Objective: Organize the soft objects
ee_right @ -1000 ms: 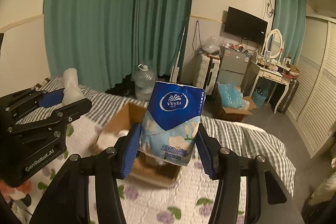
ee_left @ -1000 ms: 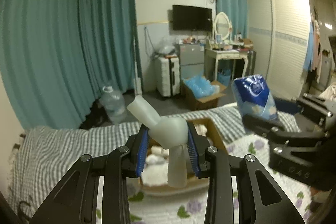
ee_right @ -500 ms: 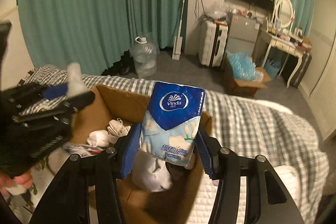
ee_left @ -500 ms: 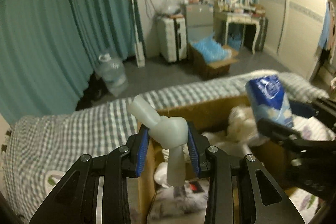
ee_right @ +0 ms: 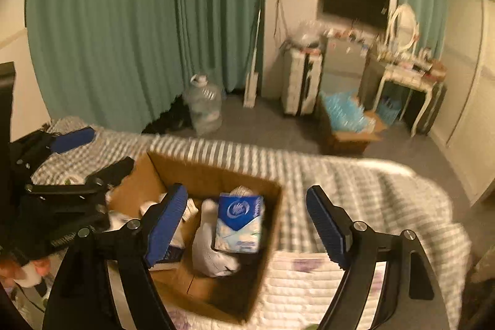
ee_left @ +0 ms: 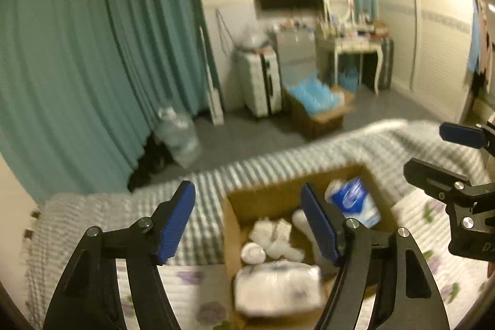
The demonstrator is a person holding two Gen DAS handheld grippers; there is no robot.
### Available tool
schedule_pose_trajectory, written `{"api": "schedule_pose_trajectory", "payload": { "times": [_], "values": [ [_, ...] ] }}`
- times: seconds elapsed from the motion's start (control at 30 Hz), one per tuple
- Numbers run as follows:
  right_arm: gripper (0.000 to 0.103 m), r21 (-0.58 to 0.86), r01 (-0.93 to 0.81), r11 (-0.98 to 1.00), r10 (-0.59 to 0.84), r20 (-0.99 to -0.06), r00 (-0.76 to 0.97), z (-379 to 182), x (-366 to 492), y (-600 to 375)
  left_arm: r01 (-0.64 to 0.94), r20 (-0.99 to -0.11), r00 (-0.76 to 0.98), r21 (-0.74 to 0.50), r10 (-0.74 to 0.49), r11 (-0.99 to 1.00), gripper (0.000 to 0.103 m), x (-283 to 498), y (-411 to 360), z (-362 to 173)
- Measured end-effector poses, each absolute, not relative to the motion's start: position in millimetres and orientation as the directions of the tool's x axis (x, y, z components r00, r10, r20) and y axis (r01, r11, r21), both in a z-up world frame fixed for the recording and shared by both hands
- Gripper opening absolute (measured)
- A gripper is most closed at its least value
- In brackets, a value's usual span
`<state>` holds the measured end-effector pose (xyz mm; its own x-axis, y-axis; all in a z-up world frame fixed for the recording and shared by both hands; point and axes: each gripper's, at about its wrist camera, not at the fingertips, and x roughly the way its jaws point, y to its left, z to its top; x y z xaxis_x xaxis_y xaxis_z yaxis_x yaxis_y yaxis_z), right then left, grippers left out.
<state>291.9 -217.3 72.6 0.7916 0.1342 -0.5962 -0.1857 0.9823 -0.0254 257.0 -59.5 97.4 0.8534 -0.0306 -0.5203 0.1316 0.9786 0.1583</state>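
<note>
An open cardboard box (ee_left: 272, 200) (ee_right: 216, 175) sits on the bed. Inside it lie a blue Vinda tissue pack (ee_left: 355, 201) (ee_right: 239, 221), a white soft toy (ee_right: 210, 249) (ee_left: 306, 225), white socks (ee_left: 275, 240) and a clear-wrapped white bundle (ee_left: 278, 288). My left gripper (ee_left: 247, 221) is open and empty above the box's left side; it also shows in the right wrist view (ee_right: 92, 150). My right gripper (ee_right: 247, 221) is open and empty above the box's right side; it also shows in the left wrist view (ee_left: 442, 150).
The bed has a grey checked blanket (ee_right: 355, 190) and a floral quilt (ee_right: 309, 283). Beyond it on the floor stand a water jug (ee_left: 179, 135), a suitcase (ee_left: 263, 82), a box of blue bags (ee_left: 318, 110) and a dressing table (ee_left: 355, 51). Teal curtains (ee_left: 92, 51) hang at the left.
Both grippers have opened. The white toy and the blue tissue pack have dropped into the box. Both grippers have lifted back a little from the box.
</note>
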Motion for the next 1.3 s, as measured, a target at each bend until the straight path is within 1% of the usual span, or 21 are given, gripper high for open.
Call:
{"api": "schedule_pose_trajectory", "payload": {
  "times": [0.07, 0.13, 0.17, 0.2, 0.23, 0.3, 0.37, 0.4, 0.5, 0.6, 0.7, 0.77, 0.87, 0.97, 1.03, 1.13, 1.17, 1.3],
  "values": [
    [0.084, -0.046, -0.171, 0.984, 0.117, -0.556, 0.823, 108.7, 266.9, -219.4, 0.123, -0.461, 0.886, 0.152, -0.040, 0.981, 0.072, 228.4, -56.8, 134.1],
    [0.084, -0.060, -0.155, 0.986, 0.103, -0.511, 0.853, 145.0, 240.1, -219.8, 0.117, -0.389, 0.920, 0.136, -0.055, 0.984, 0.082, 191.0, -54.6, 174.7],
    [0.085, -0.070, -0.144, 0.987, 0.094, -0.475, 0.875, 169.5, 218.9, -219.2, 0.122, -0.352, 0.933, 0.123, -0.072, 0.985, 0.090, 172.8, -52.0, 193.1],
    [0.086, -0.077, -0.137, 0.988, 0.088, -0.453, 0.887, 184.9, 203.7, -217.9, 0.123, -0.313, 0.946, 0.109, -0.083, 0.986, 0.090, 154.5, -47.6, 209.7],
    [0.090, -0.085, -0.133, 0.987, 0.084, -0.433, 0.897, 199.7, 188.2, -216.1, 0.122, -0.283, 0.955, 0.103, -0.089, 0.987, 0.090, 136.9, -44.9, 222.7],
    [0.094, -0.101, -0.114, 0.988, 0.068, -0.383, 0.921, 232.0, 150.9, -209.8, 0.129, -0.222, 0.969, 0.090, -0.107, 0.987, 0.091, 100.7, -37.4, 248.9],
    [0.098, -0.109, -0.094, 0.990, 0.056, -0.312, 0.948, 262.5, 109.8, -204.4, 0.128, -0.179, 0.978, 0.084, -0.112, 0.988, 0.092, 72.4, -32.6, 265.2],
    [0.102, -0.109, -0.094, 0.990, 0.058, -0.293, 0.954, 270.8, 96.6, -204.3, 0.124, -0.156, 0.982, 0.084, -0.110, 0.989, 0.092, 55.7, -28.6, 273.0],
    [0.103, -0.113, -0.085, 0.990, 0.058, -0.224, 0.973, 295.8, 43.4, -198.5, 0.100, -0.093, 0.991, 0.087, -0.092, 0.991, 0.092, 11.9, -14.6, 283.5],
    [0.103, -0.115, -0.085, 0.990, 0.065, -0.174, 0.983, 303.1, 4.7, -191.6, 0.066, -0.049, 0.997, 0.093, -0.062, 0.993, 0.092, -10.5, -6.7, 282.3],
    [0.103, -0.100, -0.105, 0.989, 0.091, -0.134, 0.987, 297.1, -21.8, -185.5, 0.052, -0.008, 0.999, 0.089, -0.051, 0.995, 0.093, -24.7, 3.4, 266.3],
    [0.103, -0.088, -0.108, 0.990, 0.098, -0.113, 0.989, 283.4, -35.4, -180.2, 0.050, 0.009, 0.999, 0.081, -0.051, 0.995, 0.093, -27.3, 6.2, 248.6],
    [0.103, -0.060, -0.122, 0.991, 0.116, -0.093, 0.989, 251.7, -38.1, -177.3, 0.038, 0.004, 0.999, 0.074, -0.038, 0.997, 0.093, -19.0, 9.0, 219.1],
    [0.103, -0.031, -0.138, 0.990, 0.134, -0.113, 0.984, 210.0, -25.9, -175.2, -0.004, -0.016, 1.000, 0.079, 0.005, 0.997, 0.093, 3.0, 8.4, 180.3],
    [0.103, -0.014, -0.136, 0.991, 0.133, -0.127, 0.983, 180.6, -12.7, -175.4, -0.035, -0.031, 0.999, 0.051, 0.037, 0.998, 0.093, 13.4, 10.3, 155.3],
    [0.103, 0.008, -0.127, 0.992, 0.127, -0.156, 0.980, 134.7, 12.5, -179.1, -0.056, -0.090, 0.994, -0.001, 0.056, 0.998, 0.093, 38.3, 17.8, 114.4],
    [0.103, 0.007, -0.129, 0.992, 0.129, -0.166, 0.978, 117.0, 21.0, -179.8, -0.075, -0.103, 0.992, -0.004, 0.074, 0.997, 0.093, 44.5, 18.3, 102.1],
    [0.103, -0.022, -0.109, 0.994, 0.103, -0.190, 0.976, 77.9, 41.0, -179.4, -0.093, -0.164, 0.982, 0.023, 0.095, 0.995, 0.093, 58.8, 9.0, 57.8]
  ]
}}
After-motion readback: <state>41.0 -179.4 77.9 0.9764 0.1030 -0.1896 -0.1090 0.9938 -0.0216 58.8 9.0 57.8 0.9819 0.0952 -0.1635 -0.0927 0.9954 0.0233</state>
